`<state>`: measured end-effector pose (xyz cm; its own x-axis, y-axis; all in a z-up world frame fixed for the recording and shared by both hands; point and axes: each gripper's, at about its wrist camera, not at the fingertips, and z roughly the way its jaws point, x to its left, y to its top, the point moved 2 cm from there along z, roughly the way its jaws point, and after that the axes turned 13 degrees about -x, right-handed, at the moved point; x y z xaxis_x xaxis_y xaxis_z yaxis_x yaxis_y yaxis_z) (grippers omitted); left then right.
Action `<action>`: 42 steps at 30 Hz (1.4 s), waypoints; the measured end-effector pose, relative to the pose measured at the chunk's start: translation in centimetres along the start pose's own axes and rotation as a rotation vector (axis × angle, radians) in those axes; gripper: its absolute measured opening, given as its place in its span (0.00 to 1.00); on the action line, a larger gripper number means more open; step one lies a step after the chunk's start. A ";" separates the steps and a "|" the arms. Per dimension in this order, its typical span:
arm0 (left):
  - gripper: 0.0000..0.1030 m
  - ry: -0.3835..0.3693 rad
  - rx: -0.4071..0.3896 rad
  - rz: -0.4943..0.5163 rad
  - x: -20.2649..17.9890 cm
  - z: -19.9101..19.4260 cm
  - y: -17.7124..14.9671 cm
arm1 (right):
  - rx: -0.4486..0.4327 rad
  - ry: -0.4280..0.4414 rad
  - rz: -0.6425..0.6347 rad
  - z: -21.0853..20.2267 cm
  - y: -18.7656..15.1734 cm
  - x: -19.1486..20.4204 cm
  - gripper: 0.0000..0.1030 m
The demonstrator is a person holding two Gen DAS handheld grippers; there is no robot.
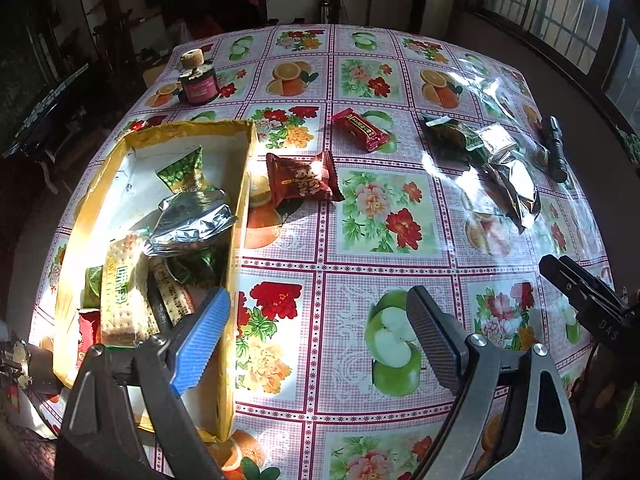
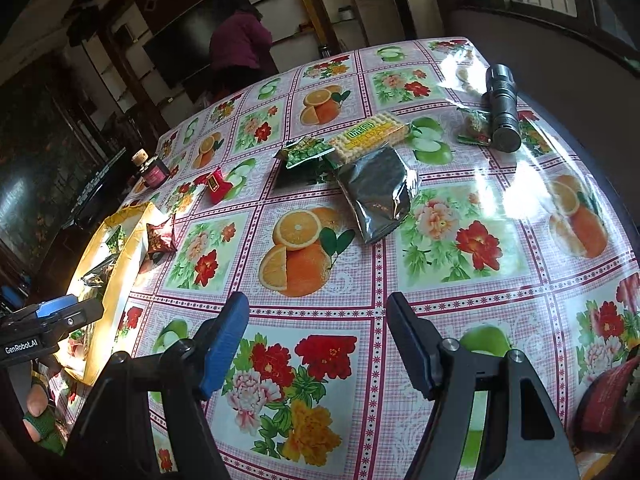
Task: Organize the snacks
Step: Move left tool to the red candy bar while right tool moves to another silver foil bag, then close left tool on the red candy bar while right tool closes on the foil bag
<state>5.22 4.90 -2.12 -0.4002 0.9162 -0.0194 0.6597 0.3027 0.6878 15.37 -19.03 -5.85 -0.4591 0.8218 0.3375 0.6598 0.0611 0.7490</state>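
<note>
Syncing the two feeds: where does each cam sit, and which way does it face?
Left wrist: on the left gripper, angled down at the yellow box and tablecloth; own open fingers show, right gripper at the edge.
Right wrist: on the right gripper, facing the silver packet; fingers open.
Shared: box, flashlight, jar.

Hard sunlight from the windows at two o'clock glares on the counter; room dim, edges fisheye-bent.

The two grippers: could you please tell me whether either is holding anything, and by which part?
Nothing is held. The left gripper and the right gripper are both open, with only tablecloth showing between their fingers.
</note>
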 end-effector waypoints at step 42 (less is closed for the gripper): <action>0.87 0.129 0.190 -0.173 -5.4 20.9 12.0 | 0.076 -0.153 -0.200 10.7 5.8 -2.6 0.71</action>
<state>28.62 9.13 -8.92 -0.5871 0.8092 -0.0238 0.6769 0.5068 0.5338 26.76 -14.73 -8.51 -0.4935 0.8648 0.0928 0.6103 0.2683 0.7453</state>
